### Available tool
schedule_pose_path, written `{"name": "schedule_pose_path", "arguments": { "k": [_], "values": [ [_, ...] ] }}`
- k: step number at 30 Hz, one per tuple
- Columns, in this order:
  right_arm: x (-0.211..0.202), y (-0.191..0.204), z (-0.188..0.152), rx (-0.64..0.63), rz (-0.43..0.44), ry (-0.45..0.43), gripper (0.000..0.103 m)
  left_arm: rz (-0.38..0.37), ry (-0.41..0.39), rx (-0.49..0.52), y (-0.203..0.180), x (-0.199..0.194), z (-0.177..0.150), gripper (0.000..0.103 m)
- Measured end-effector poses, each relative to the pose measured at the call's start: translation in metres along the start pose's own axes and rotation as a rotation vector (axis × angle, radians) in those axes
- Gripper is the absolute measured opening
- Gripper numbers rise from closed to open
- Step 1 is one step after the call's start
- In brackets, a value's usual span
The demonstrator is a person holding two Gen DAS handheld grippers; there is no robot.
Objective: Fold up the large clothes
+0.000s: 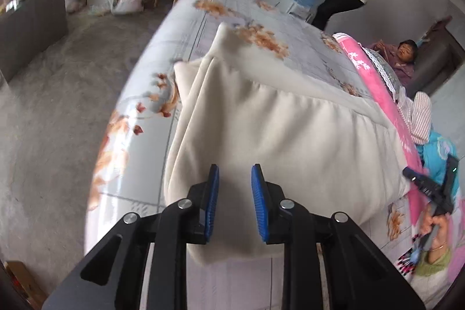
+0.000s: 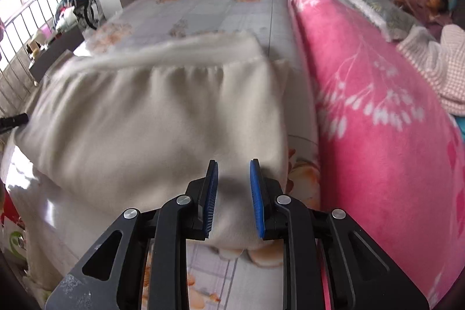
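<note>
Left gripper (image 1: 234, 173) and right gripper (image 2: 232, 169): 2 ribbed blue pads each, standing narrowly parted, pinching the soft cream garment (image 1: 261, 121) lying folded on floral bedsheet (image 1: 203, 19)

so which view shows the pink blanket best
The right wrist view: the pink blanket fills its right side, white flower print clear. The left wrist view shows only a narrow strip beyond the cream garment.

Pink blanket (image 2: 377, 112) crowding right side
</note>
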State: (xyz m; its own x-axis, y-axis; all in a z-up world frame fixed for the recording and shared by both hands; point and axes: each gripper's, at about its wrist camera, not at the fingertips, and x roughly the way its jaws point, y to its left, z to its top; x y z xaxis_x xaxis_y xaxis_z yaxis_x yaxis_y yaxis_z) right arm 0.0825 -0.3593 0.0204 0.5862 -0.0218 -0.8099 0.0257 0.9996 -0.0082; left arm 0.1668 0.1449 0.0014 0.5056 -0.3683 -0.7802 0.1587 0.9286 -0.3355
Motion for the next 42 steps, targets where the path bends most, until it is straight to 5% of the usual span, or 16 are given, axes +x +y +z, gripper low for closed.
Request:
{"name": "schedule_pose_path", "arguments": {
  "k": [3, 5, 11, 13, 16, 22, 34, 42],
  "values": [
    [-0.016, 0.01, -0.012, -0.008, 0.067, -0.025, 0.022, -0.032, -0.011, 0.065, -0.014, -0.011, -0.017, 0.032],
    [0.004, 0.013, -0.024, -0.009, 0.045, 0.03, 0.023, 0.012, 0.029, 0.073, -0.017, 0.006, -0.025, 0.036],
    [-0.016, 0.023, -0.032, 0.061, 0.026, 0.002, 0.028, 0.091, -0.071, 0.059, -0.031, -0.017, -0.038, 0.04],
    [-0.027, 0.036, -0.042, 0.085, 0.078, 0.006, 0.047, 0.128, -0.097, 0.093, -0.047, -0.029, -0.051, 0.057],
    [-0.034, 0.066, -0.06, 0.072, 0.116, 0.04, 0.06, 0.169, -0.096, 0.158, -0.076, -0.038, -0.074, 0.076],
    [-0.036, 0.112, -0.083, 0.069, 0.131, 0.093, 0.079, 0.255, -0.086, 0.203, -0.121, -0.034, -0.109, 0.097],
    [-0.043, 0.147, -0.091, 0.049, 0.004, 0.088, 0.088, 0.389, -0.078, 0.224, -0.158, -0.023, -0.12, 0.097],
    [-0.05, 0.148, -0.087, 0.073, -0.072, 0.067, 0.092, 0.4, -0.078, 0.176, -0.165, -0.027, -0.108, 0.097]
  ]
}}
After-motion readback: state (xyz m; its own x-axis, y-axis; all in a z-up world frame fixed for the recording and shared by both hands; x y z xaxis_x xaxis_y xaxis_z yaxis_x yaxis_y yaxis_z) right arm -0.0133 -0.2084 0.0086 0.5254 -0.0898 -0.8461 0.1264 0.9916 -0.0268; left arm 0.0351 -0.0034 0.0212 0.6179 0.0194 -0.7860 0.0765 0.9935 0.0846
